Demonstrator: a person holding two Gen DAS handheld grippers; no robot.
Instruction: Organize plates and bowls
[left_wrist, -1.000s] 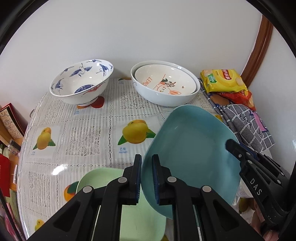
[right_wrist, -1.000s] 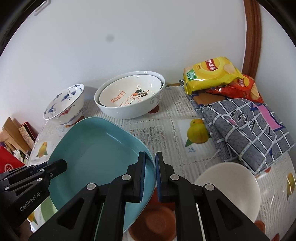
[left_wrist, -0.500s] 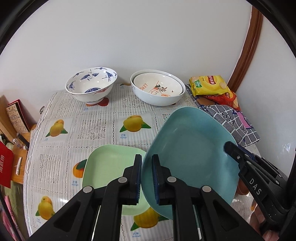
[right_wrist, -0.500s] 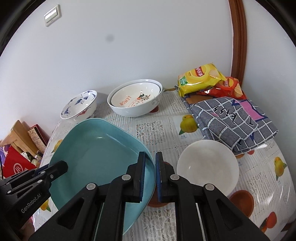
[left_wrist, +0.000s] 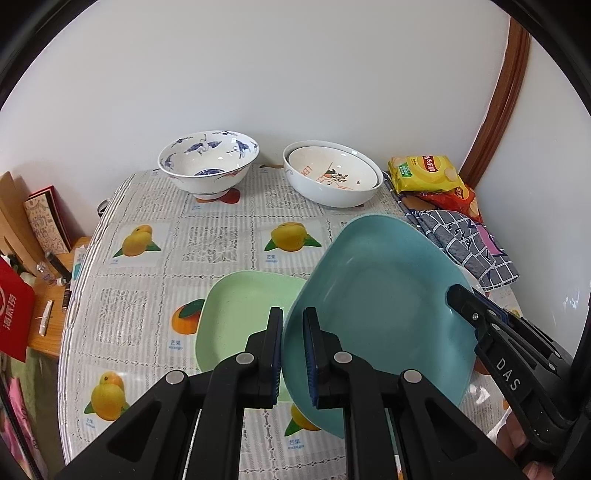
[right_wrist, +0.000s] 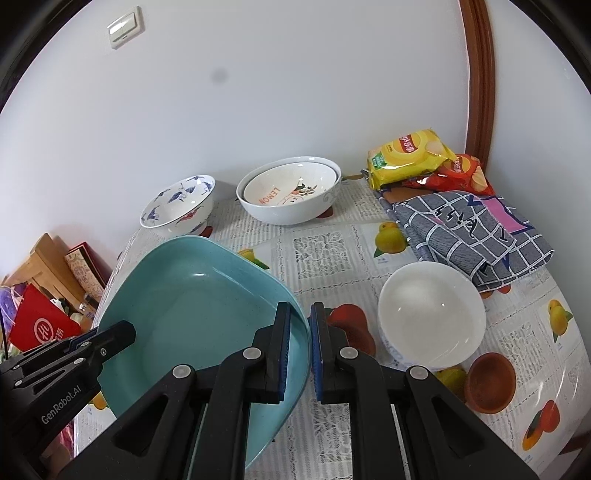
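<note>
Both grippers: left gripper and right gripper clamped on teal plate rims
Green plate: at teal's 9 o'clock, on table

both grippers are built of black plastic, fitted with silver screws, blue ribbed pads and white lettering.

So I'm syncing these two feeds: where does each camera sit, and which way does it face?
Left wrist: on the left claw, looking down-forward over the green plate; the right claw shows at right.
Right wrist: on the right claw, facing the white bowl; the left claw shows at left.
Shared: the teal plate both claws grip, the lemon bowl.
</note>
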